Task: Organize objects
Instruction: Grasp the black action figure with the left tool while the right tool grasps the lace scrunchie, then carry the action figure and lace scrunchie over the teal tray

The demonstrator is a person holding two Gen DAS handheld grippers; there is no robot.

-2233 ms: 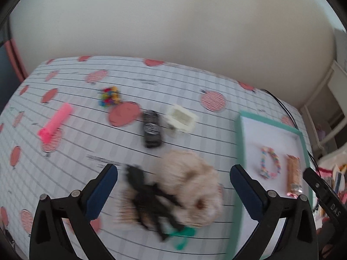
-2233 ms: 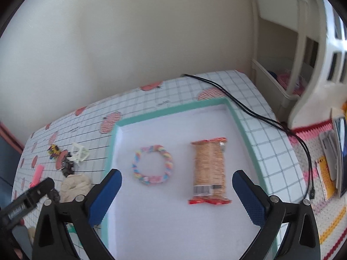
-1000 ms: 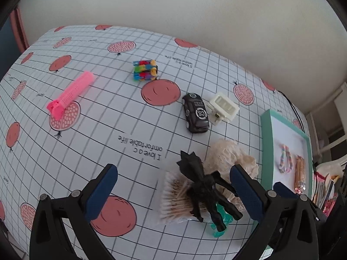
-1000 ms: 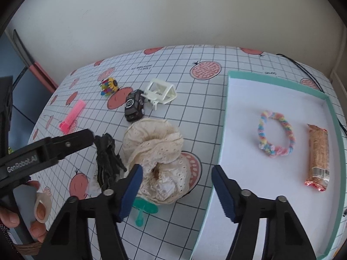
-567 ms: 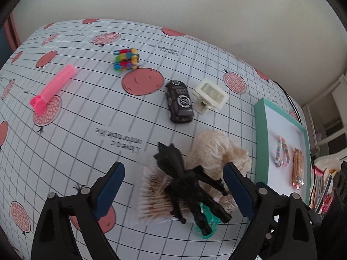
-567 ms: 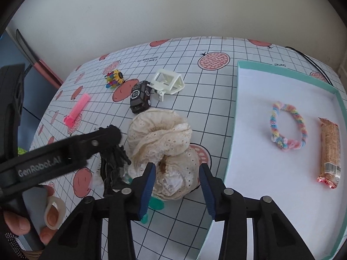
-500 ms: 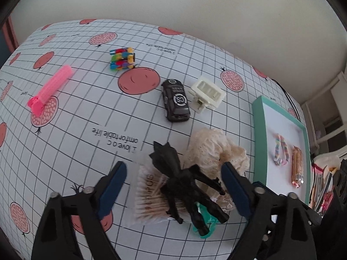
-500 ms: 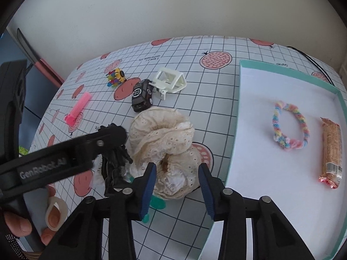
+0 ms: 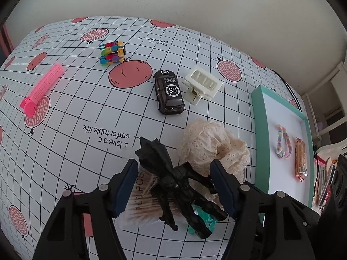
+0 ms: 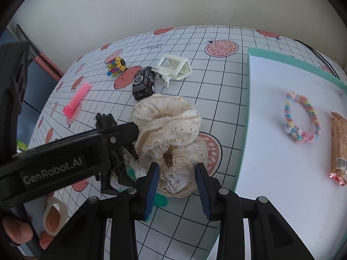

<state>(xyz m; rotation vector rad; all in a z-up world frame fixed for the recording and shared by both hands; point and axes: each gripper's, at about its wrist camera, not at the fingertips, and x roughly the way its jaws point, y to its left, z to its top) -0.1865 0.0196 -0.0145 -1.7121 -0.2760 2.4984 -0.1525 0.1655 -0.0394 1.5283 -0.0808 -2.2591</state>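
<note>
Left claw [image 9: 173, 186] is part open, its blue pads either side of black toy figure [image 9: 173, 182] w/o clear contact; figure lies on a cotton swab pack [image 9: 145, 203]. Right claw [image 10: 176, 183] is narrowly open around the near edge of cream lace scrunchie [image 10: 169, 134], not clamped. Beyond on desk [image 9: 97, 112]: black toy car [image 9: 169, 92], white clip [image 9: 202, 84], pink comb [image 9: 41, 88]. Teal tray [image 10: 245, 117] at right holds pastel braided band [image 10: 301, 117] & snack bar [image 10: 339, 143].

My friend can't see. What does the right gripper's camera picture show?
The right gripper, open, straddles a cream lace scrunchie on a checked tablecloth. The left gripper reaches over a black toy figure.
</note>
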